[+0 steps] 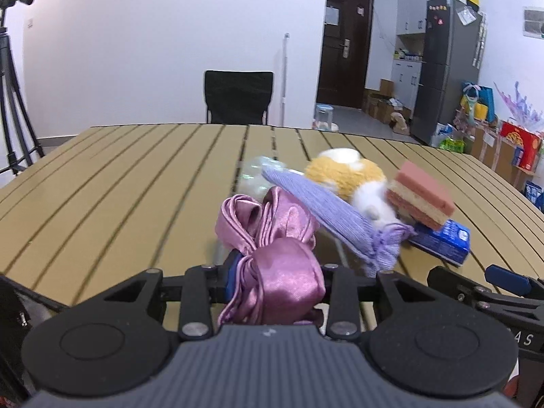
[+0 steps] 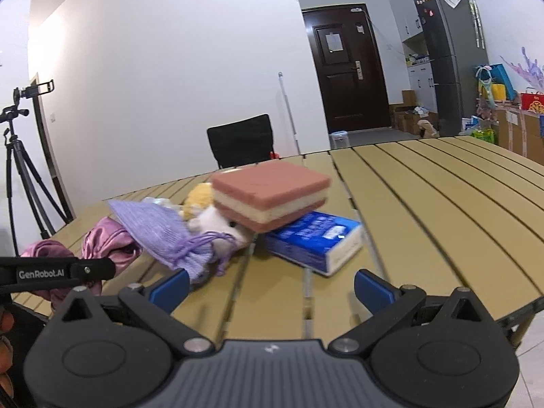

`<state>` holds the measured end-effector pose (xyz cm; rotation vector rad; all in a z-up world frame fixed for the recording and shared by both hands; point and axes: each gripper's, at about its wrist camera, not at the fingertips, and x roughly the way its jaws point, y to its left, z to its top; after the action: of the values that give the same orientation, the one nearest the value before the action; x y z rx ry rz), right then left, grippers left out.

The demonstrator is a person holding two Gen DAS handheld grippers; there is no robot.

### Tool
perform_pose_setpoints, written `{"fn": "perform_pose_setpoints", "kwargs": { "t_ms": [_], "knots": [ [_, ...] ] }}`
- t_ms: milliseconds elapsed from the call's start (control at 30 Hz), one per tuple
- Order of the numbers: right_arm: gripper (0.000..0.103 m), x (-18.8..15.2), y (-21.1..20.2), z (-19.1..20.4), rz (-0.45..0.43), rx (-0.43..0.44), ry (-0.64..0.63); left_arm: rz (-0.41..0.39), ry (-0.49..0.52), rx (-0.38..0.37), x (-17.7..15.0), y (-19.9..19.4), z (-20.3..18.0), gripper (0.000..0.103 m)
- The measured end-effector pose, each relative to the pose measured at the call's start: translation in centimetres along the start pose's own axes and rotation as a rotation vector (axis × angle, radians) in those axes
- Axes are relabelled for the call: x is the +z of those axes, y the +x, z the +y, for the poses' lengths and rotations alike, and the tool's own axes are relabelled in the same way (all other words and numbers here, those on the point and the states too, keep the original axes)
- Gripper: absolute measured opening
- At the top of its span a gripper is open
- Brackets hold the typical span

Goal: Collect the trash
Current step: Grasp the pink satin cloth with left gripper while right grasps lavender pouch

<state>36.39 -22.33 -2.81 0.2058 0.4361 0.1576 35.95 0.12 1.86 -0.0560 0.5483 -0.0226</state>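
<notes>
The left gripper (image 1: 272, 282) has its fingers closed tight on a pink satin cloth (image 1: 272, 238), which bunches up between them and spills forward above the slatted surface (image 1: 119, 187). The right gripper (image 2: 272, 287) has its blue fingers (image 2: 170, 287) spread wide with nothing between them, low over bare slats.

Just beyond the cloth lies a lilac drawstring pouch (image 1: 323, 210), slanted, its gathered mouth and cords toward the near right; what it holds cannot be seen. Its mouth end touches a plush toy (image 1: 353, 176), orange and white, lying behind it. To the right, a blue tissue pack (image 2: 316, 241) lies flat, closed, and a pink-and-cream layered sponge (image 2: 272, 193) sits tilted with one edge on the pack and the other toward the toy. Behind the pouch is something clear and crumpled (image 1: 255, 173), too blurred to name.

Past the far edge stands a black chair (image 1: 238, 97). On the floor by the door (image 2: 350, 68) is a clear lidded tub (image 1: 324, 115); farther right, open cartons (image 1: 380, 102) with contents too small to tell.
</notes>
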Motion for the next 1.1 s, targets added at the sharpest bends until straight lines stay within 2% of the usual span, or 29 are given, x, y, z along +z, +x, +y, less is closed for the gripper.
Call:
{"fn": "perform_pose_setpoints", "kwargs": {
  "t_ms": [267, 633, 867, 1100],
  "knots": [
    [0.103, 0.0, 1.0, 3.2, -0.013, 0.053, -0.022, -0.009, -0.050, 0.049, 0.4, -0.8, 3.8, 0.036],
    [0.103, -0.5, 3.2, 8.0, -0.003, 0.115, -0.103, 0.006, -0.089, 0.096, 0.4, -0.5, 7.0, 0.036],
    [0.100, -0.6, 5.4, 9.7, 0.020, 0.104, -0.131, 0.017, -0.108, 0.120, 0.2, -0.2, 8.7, 0.036],
    [0.089, -0.4, 7.4, 10.3, 0.029, 0.062, -0.128, 0.024, -0.128, 0.130, 0.1, 0.2, 9.7, 0.036]
  ]
}}
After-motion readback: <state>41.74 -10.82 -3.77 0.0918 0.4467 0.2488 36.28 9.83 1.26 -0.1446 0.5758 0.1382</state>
